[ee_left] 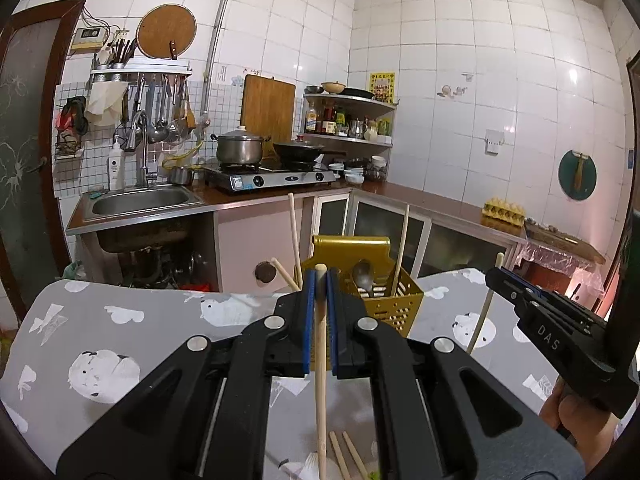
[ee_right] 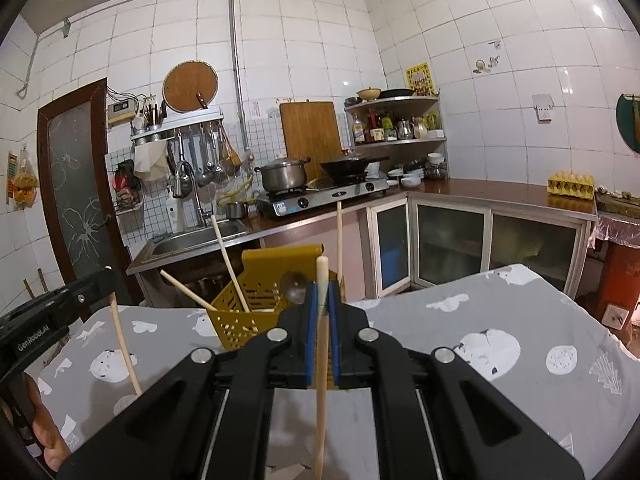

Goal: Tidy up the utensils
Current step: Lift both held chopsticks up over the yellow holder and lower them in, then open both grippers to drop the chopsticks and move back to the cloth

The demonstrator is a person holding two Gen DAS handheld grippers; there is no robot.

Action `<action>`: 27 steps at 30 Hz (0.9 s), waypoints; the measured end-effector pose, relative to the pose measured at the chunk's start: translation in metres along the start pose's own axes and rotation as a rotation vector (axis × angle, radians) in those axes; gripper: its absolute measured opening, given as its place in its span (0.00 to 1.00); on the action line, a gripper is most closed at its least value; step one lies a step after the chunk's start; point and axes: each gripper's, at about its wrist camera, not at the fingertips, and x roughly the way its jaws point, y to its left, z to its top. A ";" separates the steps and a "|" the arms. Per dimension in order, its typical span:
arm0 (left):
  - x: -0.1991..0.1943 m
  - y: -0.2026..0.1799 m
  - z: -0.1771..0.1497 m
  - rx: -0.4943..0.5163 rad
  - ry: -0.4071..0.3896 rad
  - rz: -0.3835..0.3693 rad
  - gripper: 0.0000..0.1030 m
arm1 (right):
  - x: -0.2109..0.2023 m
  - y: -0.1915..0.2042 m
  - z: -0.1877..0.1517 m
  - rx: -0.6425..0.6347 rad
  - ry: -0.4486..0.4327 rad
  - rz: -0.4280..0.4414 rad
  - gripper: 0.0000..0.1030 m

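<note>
With several chopsticks and a spoon (ee_left: pixel 363 274) already standing in the yellow holder (ee_left: pixel 394 304) at twelve o'clock, the left gripper (ee_left: pixel 320 280) and right gripper (ee_right: pixel 321 294) each clamp one chopstick, while two more (ee_left: pixel 346 454) lie at six o'clock.

Evenly bright and sharp; glare spots on glossy white wall tiles (ee_left: pixel 572 80); strong fisheye bending, dark vignetted corners.

Mustard-yellow utensil basket (ee_left: pixel 396 300); grey tablecloth (ee_left: pixel 160 332) with white blotches; pale chopsticks (ee_left: pixel 321 380).
</note>
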 end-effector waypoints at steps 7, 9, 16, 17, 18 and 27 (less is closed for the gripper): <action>0.008 0.000 0.019 0.009 -0.036 -0.009 0.04 | 0.009 0.004 0.018 -0.003 -0.026 0.016 0.06; 0.010 0.000 0.030 0.005 -0.053 -0.010 0.04 | 0.011 0.006 0.026 0.000 -0.033 0.024 0.06; 0.022 -0.008 0.092 0.017 -0.149 0.009 0.04 | 0.008 0.015 0.084 -0.026 -0.134 0.026 0.06; 0.025 -0.009 0.104 0.012 -0.168 0.011 0.04 | 0.008 0.016 0.092 -0.030 -0.148 0.025 0.06; 0.027 -0.010 0.113 0.008 -0.184 0.013 0.04 | 0.009 0.017 0.107 -0.036 -0.173 0.020 0.06; 0.085 -0.026 0.138 0.055 -0.283 0.085 0.04 | 0.064 0.020 0.140 -0.043 -0.190 -0.001 0.06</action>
